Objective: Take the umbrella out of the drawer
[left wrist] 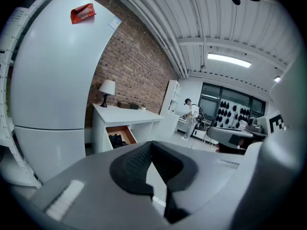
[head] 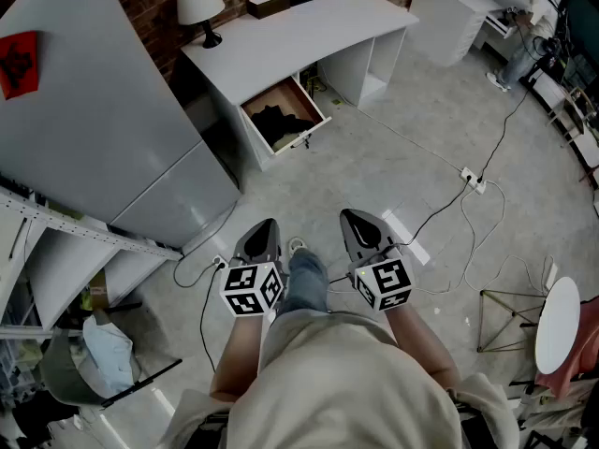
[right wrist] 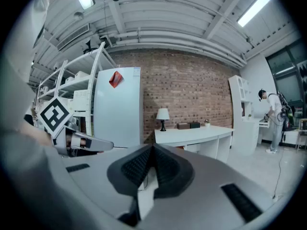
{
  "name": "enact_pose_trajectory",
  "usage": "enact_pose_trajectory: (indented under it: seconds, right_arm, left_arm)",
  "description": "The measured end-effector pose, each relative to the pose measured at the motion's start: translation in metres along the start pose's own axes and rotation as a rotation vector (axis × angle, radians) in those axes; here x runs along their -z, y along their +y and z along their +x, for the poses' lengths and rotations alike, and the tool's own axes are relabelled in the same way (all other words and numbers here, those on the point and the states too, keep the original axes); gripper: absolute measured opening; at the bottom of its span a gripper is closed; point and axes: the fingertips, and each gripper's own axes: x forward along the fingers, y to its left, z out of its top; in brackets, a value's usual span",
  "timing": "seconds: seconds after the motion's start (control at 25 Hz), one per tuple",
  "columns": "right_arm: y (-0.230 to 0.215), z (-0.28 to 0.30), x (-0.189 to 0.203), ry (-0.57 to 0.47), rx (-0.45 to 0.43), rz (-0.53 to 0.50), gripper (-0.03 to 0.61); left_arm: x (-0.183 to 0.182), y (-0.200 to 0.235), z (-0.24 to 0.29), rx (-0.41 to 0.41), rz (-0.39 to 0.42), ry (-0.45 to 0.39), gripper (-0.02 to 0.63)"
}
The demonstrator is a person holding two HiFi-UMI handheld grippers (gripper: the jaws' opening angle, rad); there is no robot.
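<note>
A white desk [head: 290, 40] stands by the brick wall with its wooden drawer [head: 284, 113] pulled open. A dark bundle, probably the umbrella [head: 281, 120], lies inside the drawer; it also shows as the black mass in the drawer [left wrist: 116, 139] in the left gripper view. My left gripper [head: 266, 224] and right gripper [head: 353, 217] are both shut and hold nothing. They hover side by side in front of my body, well short of the desk and above the floor. Each gripper view shows its jaws closed tip to tip.
A tall white fridge [head: 103, 110] stands left of the desk, with metal shelving [head: 56, 251] beside it. A table lamp [head: 200, 7] and dark boxes [head: 281, 0] sit on the desk. Cables and a power strip [head: 473, 180] lie on the floor. A person [head: 529, 21] stands far right.
</note>
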Motion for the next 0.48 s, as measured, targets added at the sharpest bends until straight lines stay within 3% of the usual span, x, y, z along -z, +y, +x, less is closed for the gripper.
enact_pose_trajectory:
  seconds: [0.24,0.48]
  right_arm:
    - [0.028,-0.06,0.002,-0.009,-0.003,0.017,0.0]
    - [0.034,-0.08,0.011,-0.003,0.015,0.049,0.0]
  left_arm:
    - [0.013,-0.038,-0.055,0.008,0.053,-0.001,0.011]
    - [0.019,-0.05,-0.076,0.038,0.082,0.0,0.011]
